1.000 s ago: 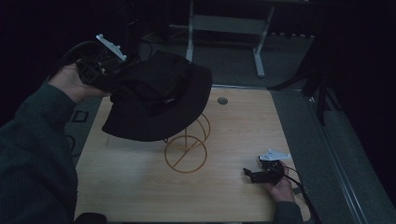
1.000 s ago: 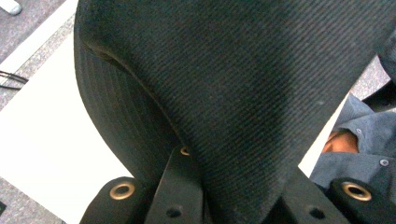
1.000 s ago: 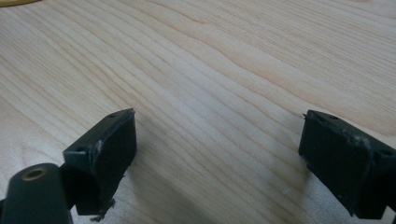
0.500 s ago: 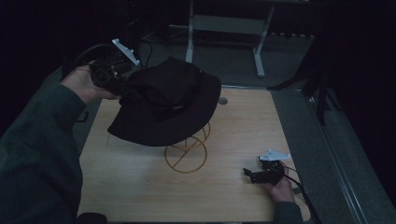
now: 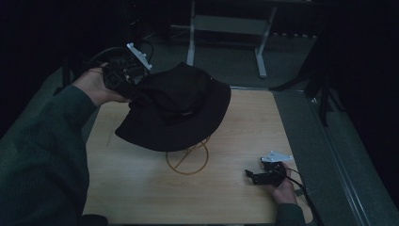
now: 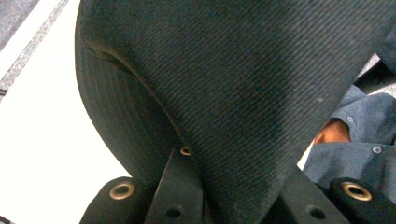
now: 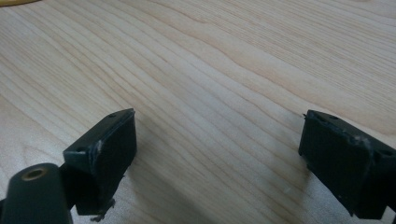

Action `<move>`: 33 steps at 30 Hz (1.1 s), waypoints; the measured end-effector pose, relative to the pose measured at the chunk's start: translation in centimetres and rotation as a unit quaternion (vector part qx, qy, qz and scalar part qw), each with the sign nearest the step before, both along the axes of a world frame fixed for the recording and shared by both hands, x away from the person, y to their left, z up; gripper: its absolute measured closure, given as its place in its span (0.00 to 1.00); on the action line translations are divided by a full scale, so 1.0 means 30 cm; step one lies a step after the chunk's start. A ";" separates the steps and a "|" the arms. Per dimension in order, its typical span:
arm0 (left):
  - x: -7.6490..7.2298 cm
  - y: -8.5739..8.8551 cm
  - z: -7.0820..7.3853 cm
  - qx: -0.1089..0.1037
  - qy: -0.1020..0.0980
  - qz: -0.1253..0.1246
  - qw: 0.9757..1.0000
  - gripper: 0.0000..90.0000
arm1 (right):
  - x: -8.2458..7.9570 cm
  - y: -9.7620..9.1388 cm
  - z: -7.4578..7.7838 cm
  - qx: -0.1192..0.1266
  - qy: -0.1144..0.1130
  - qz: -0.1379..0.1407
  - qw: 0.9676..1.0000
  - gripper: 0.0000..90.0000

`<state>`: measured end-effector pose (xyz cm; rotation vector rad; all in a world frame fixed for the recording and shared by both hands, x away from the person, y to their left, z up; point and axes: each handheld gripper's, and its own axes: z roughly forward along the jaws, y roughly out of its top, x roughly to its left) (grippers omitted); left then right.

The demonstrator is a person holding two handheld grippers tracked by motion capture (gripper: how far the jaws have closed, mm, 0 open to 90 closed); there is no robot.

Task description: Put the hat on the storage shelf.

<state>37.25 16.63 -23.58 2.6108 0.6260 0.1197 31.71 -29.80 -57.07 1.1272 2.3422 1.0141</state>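
- Above the gold wire stand at mid-surface, our left hand-held gripper pinches the black hat by its far-left brim.
- We should centre the crown, then lower gently (the stand looks light).
- Right hand-held gripper rests near-right, jaws wide, empty.

The high view is dim, black from nine to three o'clock, with only the desk faintly lit. Both gripper views are bright, their near foreground soft.
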 end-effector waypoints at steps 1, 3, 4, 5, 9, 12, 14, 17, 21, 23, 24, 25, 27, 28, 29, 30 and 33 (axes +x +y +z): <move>0.001 -0.004 -0.002 0.001 0.000 -0.001 1.000 0.98 | 0.000 0.000 0.000 0.000 0.000 0.000 1.000 0.12; 0.003 -0.011 -0.007 0.005 0.002 -0.002 1.000 0.98 | 0.000 0.000 0.000 0.000 0.000 0.000 1.000 0.12; 0.003 -0.015 -0.010 0.005 0.003 -0.002 1.000 0.98 | 0.000 0.000 0.000 0.000 0.000 0.000 1.000 0.12; 0.003 -0.015 -0.010 0.005 0.003 -0.002 1.000 0.98 | 0.000 0.000 0.000 0.000 0.000 0.000 1.000 0.12; 0.006 -0.029 -0.019 0.008 0.006 -0.009 1.000 0.97 | 0.000 0.000 0.000 0.000 0.000 0.000 1.000 0.12; 0.007 -0.038 -0.027 0.010 0.007 -0.011 1.000 0.97 | 0.000 0.000 0.000 0.000 0.000 0.000 1.000 0.12; 0.009 -0.044 -0.033 0.015 0.007 -0.012 1.000 0.97 | -0.001 0.000 0.000 0.000 0.001 0.000 1.000 0.12; 0.010 -0.053 -0.040 0.018 0.009 -0.015 1.000 0.97 | -0.001 0.000 0.000 0.000 0.001 0.000 1.000 0.12; 0.012 -0.065 -0.047 0.021 0.010 -0.020 1.000 0.97 | -0.001 0.000 0.000 0.000 0.001 0.000 1.000 0.12; 0.012 -0.072 -0.050 0.024 0.011 -0.021 0.999 0.97 | -0.001 0.000 0.000 0.000 0.001 0.000 1.000 0.12; 0.013 -0.076 -0.053 0.025 0.011 -0.023 0.999 0.97 | -0.001 0.000 0.000 0.000 0.001 0.000 1.000 0.12; 0.012 -0.080 -0.055 0.025 0.012 -0.023 0.999 0.97 | -0.001 0.000 0.000 0.000 0.000 0.000 1.000 0.12; 0.012 -0.088 -0.060 0.026 0.013 -0.025 0.999 0.97 | -0.001 0.000 0.000 0.000 0.001 0.000 1.000 0.12; 0.013 -0.092 -0.061 0.028 0.013 -0.028 0.999 0.97 | -0.001 0.000 0.000 0.000 0.001 0.000 1.000 0.12; 0.012 -0.095 -0.063 0.028 0.014 -0.028 0.999 0.97 | -0.001 0.000 0.000 0.000 0.001 0.000 1.000 0.12; 0.012 -0.099 -0.065 0.028 0.014 -0.029 0.999 0.97 | -0.001 0.000 0.000 0.000 0.001 0.000 1.000 0.12; 0.013 -0.108 -0.071 0.031 0.015 -0.032 0.999 0.97 | -0.001 0.000 0.000 0.000 0.001 0.000 1.000 0.12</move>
